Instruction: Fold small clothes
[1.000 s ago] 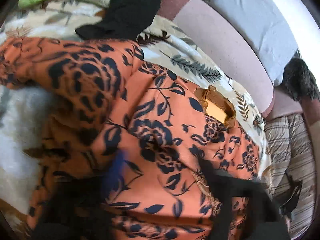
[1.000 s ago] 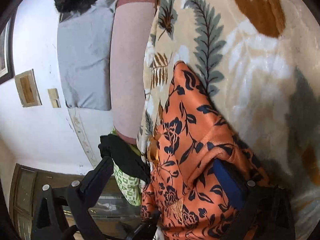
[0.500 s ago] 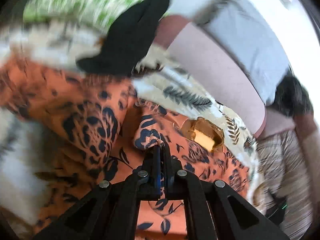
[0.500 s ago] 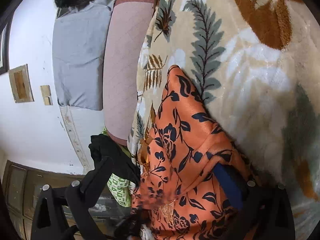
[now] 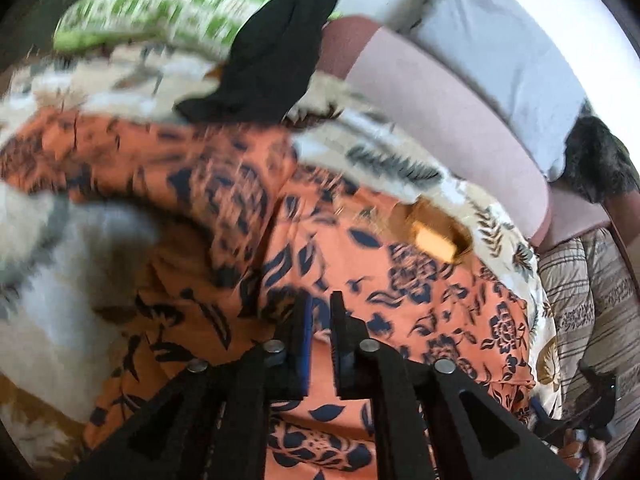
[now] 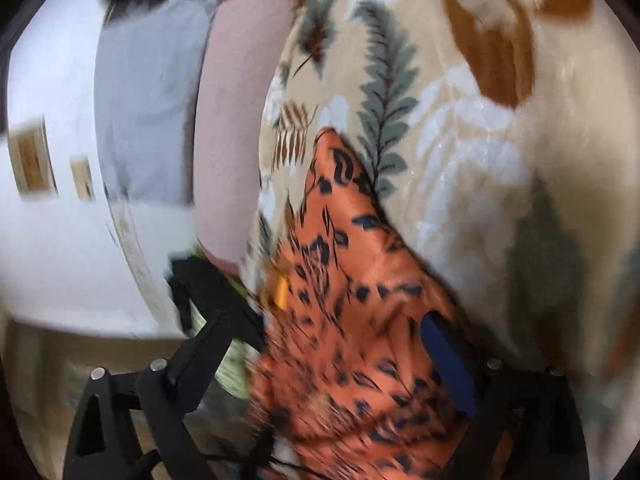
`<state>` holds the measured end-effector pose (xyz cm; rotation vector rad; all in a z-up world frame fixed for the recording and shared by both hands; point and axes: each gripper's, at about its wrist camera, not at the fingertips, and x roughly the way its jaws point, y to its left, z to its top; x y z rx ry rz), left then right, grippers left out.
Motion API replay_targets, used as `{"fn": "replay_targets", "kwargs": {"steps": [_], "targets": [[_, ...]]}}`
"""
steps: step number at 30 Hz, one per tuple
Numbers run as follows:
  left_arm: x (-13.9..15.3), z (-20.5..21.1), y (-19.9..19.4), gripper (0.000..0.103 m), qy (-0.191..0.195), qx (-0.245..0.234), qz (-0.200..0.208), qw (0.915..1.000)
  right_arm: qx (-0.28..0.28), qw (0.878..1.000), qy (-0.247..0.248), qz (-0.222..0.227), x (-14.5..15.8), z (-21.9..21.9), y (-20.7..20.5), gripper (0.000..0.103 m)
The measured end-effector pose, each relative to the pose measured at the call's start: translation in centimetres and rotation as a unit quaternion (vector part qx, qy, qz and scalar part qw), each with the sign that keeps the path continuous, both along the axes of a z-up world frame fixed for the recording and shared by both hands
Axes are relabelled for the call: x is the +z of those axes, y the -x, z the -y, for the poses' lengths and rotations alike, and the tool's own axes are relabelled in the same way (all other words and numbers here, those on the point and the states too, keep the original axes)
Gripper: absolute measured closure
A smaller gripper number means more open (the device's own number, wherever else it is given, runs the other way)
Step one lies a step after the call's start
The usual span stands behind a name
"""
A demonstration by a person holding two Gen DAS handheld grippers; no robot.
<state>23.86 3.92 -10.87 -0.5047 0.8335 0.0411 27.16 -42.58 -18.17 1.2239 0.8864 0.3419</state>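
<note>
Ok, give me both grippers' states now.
Left gripper: jaws just opening, slim gap, nothing pinched.
Right gripper: open wide, orange garment draped between.

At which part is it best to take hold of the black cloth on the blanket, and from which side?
Probably at the loose lower end of the black cloth, which lies flat on the leaf-print blanket. Come from above; its upper part drapes against the green patterned cushion.

Both wrist views close above orange garment; tilted downward.

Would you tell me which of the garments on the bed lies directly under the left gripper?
The orange floral garment, under the left gripper; the black garment lies farther back beside the green-patterned cloth.
</note>
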Motion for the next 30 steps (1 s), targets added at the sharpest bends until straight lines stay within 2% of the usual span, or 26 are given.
{"fn": "replay_targets", "kwargs": {"steps": [2, 4, 7, 8, 9, 10, 11, 12, 13, 14, 16, 18, 21, 22, 24, 26, 27, 28, 30], "targets": [[0.7, -0.5, -0.4, 0.077, -0.026, -0.007, 0.021, 0.9994, 0.006, 0.999, 0.035, 0.021, 1.6, 0.5, 0.2, 0.007], [-0.2, -0.2, -1.4, 0.076, -0.044, -0.018, 0.013, 0.9988, -0.001, 0.997, 0.07, 0.036, 2.8, 1.1, -0.8, 0.007], [-3.6, -0.5, -3.0, 0.078, -0.061, -0.029, -0.058, 0.996, 0.012, 0.992, 0.124, 0.022, 2.3, 0.9, -4.3, 0.007], [-4.0, -0.5, -2.9, 0.078, -0.067, -0.034, -0.048, 0.996, 0.027, 0.989, 0.144, 0.006, 1.4, 0.4, -6.0, 0.008], [-3.9, -0.3, -2.8, 0.078, -0.081, -0.039, -0.04, 0.9952, 0.045, 0.987, 0.154, -0.001, 0.7, -0.2, -7.0, 0.019], [-3.8, -0.1, -2.8, 0.078, -0.091, -0.046, -0.04, 0.994, 0.064, 0.985, 0.162, -0.008, 0.0, -0.7, -7.8, 0.05], [-3.9, 0.0, -2.7, 0.078, -0.093, -0.048, -0.038, 0.9938, 0.086, 0.98, 0.178, -0.022, -0.9, -1.4, -8.7, 0.073], [-3.9, -0.1, -2.8, 0.078, -0.089, -0.052, -0.038, 0.994, 0.098, 0.974, 0.203, -0.031, -1.5, -1.8, -9.1, 0.088], [-3.9, -0.3, -2.9, 0.078, -0.087, -0.055, -0.037, 0.994, 0.098, 0.97, 0.219, -0.031, -1.8, -1.8, -9.2, 0.091], [-3.9, -0.4, -2.7, 0.078, -0.087, -0.057, -0.037, 0.9939, 0.083, 0.975, 0.202, -0.034, -2.3, -1.0, -9.0, 0.092], [-3.8, -0.5, -2.4, 0.078, -0.092, -0.061, -0.034, 0.9933, 0.053, 0.978, 0.197, -0.036, -2.4, 0.0, -8.3, 0.092], [-3.8, -0.4, -2.3, 0.078, -0.099, -0.065, -0.03, 0.9924, 0.052, 0.977, 0.207, -0.028, -2.0, 0.1, -7.5, 0.09], [-4.4, 0.0, -2.7, 0.078, -0.103, -0.067, -0.025, 0.9921, 0.049, 0.974, 0.217, -0.031, -1.0, 0.1, -5.7, 0.08], [-4.4, 0.2, -2.8, 0.078, -0.104, -0.068, -0.025, 0.992, 0.05, 0.972, 0.226, -0.026, -0.5, -0.3, -5.1, 0.062], [-4.4, 0.5, -2.8, 0.074, -0.111, -0.072, -0.024, 0.9909, 0.069, 0.969, 0.235, -0.019, 0.0, -1.7, -4.7, 0.018], [-4.3, 0.6, -2.8, 0.07, -0.113, -0.079, -0.023, 0.9902, 0.095, 0.962, 0.258, -0.008, 0.2, -2.9, -4.3, 0.018], [-4.3, 0.6, -2.9, 0.07, -0.112, -0.08, -0.024, 0.9902, 0.103, 0.958, 0.267, -0.015, 0.0, -3.0, -4.4, 0.041], [-4.3, 0.5, -2.9, 0.07, -0.11, -0.08, -0.024, 0.9904, 0.11, 0.956, 0.269, -0.035, -0.5, -2.9, -4.5, 0.09], [-4.3, 0.3, -2.9, 0.07, -0.105, -0.082, -0.025, 0.9908, 0.104, 0.961, 0.253, -0.046, -1.3, -1.8, -4.1, 0.09]]}}
